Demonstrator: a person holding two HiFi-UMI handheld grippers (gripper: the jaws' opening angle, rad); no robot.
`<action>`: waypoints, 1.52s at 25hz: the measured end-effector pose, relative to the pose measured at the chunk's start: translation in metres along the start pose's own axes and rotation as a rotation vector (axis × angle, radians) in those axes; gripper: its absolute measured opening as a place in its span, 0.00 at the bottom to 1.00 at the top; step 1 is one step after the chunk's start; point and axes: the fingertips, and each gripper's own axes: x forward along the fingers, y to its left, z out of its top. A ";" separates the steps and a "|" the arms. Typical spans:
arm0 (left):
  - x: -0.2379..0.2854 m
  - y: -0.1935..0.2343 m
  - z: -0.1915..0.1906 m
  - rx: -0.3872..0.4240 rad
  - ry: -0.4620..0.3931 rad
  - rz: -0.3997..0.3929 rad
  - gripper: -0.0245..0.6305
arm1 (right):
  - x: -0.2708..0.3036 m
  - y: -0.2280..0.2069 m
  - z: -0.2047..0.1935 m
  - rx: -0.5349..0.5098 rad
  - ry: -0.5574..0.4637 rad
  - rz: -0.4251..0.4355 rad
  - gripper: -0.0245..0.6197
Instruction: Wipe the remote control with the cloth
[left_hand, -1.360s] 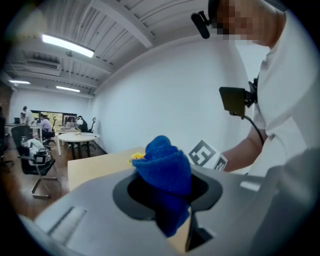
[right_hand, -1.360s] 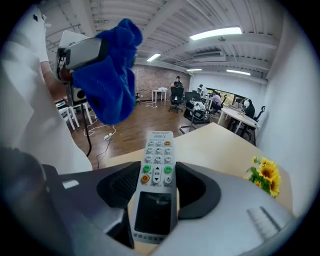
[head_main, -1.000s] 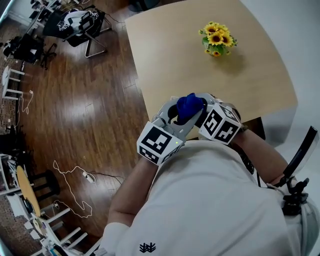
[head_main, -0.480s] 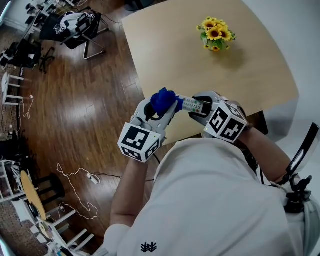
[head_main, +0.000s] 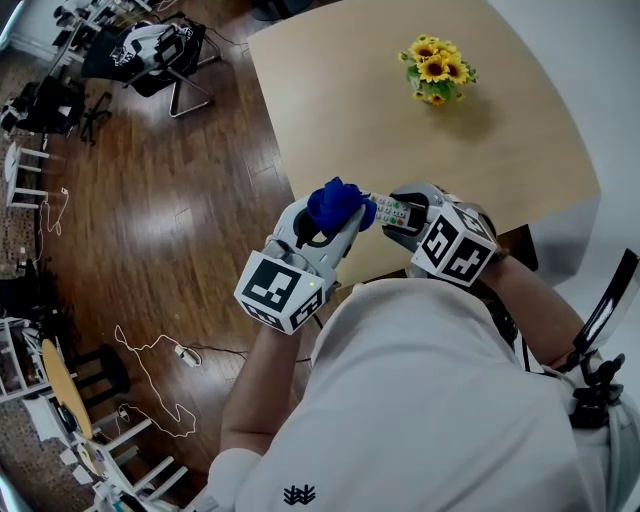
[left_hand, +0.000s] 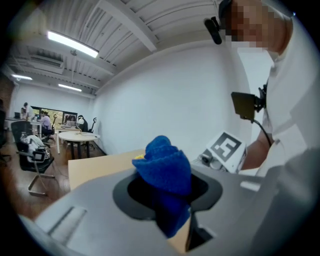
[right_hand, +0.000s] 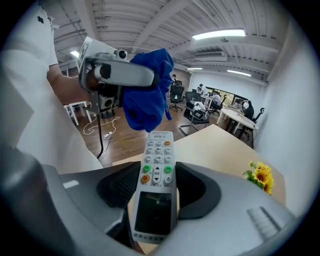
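My right gripper (right_hand: 156, 187) is shut on a white remote control (right_hand: 156, 182), which sticks out leftward (head_main: 388, 210) over the near edge of the table. A bunched blue cloth (head_main: 336, 203) is clamped in my left gripper (head_main: 333, 215), which is shut on it. The cloth (right_hand: 146, 95) hangs just above the remote's far tip; whether it touches there I cannot tell. In the left gripper view the cloth (left_hand: 164, 167) bulges up between the jaws, with the right gripper's marker cube (left_hand: 225, 148) behind it.
A light wooden table (head_main: 360, 110) lies ahead with a small pot of sunflowers (head_main: 436, 68) at its far right. Dark wood floor, office chairs (head_main: 150, 45) and loose cables (head_main: 150, 390) lie to the left. My torso fills the lower frame.
The left gripper with the cloth slid left off the remote, baring its keypad, then came back a little toward its tip. The right gripper held the remote nearly still.
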 end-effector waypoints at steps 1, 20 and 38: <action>0.005 -0.012 0.002 -0.005 -0.002 -0.031 0.26 | 0.001 0.002 0.003 -0.006 -0.004 0.005 0.38; 0.025 -0.024 -0.025 0.014 0.074 -0.080 0.26 | 0.000 0.010 0.019 -0.026 -0.034 0.022 0.38; 0.014 -0.022 -0.008 0.002 0.018 -0.070 0.26 | 0.001 0.003 0.002 0.007 -0.007 0.003 0.38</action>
